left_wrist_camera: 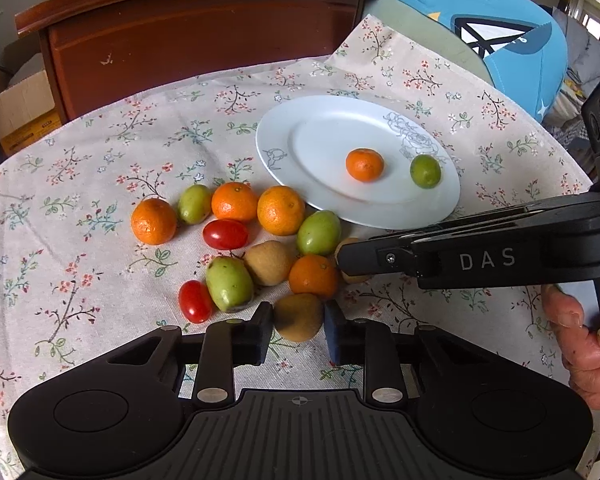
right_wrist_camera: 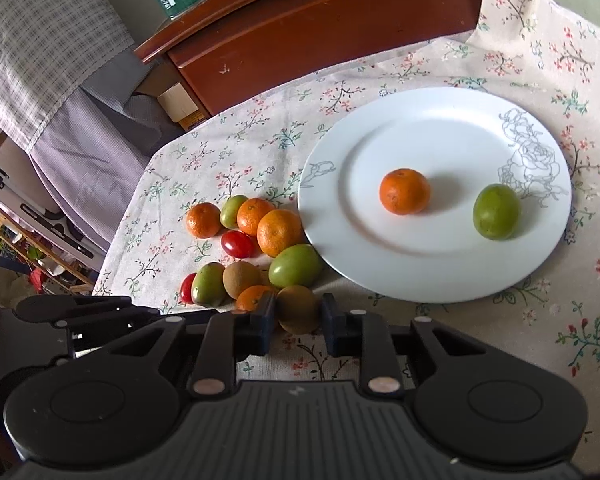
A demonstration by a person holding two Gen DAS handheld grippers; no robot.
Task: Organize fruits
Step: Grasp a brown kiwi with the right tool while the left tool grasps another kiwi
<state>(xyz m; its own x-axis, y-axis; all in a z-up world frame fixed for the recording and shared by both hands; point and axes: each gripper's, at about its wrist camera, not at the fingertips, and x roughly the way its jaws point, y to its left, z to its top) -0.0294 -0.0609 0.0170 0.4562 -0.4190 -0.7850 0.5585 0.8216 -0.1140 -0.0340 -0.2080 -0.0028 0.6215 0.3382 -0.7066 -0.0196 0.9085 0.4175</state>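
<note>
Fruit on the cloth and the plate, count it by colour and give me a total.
Orange fruits: 5
Green fruits: 4
Brown fruits: 3
Red tomatoes: 2
Total: 14

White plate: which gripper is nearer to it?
Right. The right gripper sits just short of the plate's near rim; the left gripper is farther back, behind the fruit pile.
</note>
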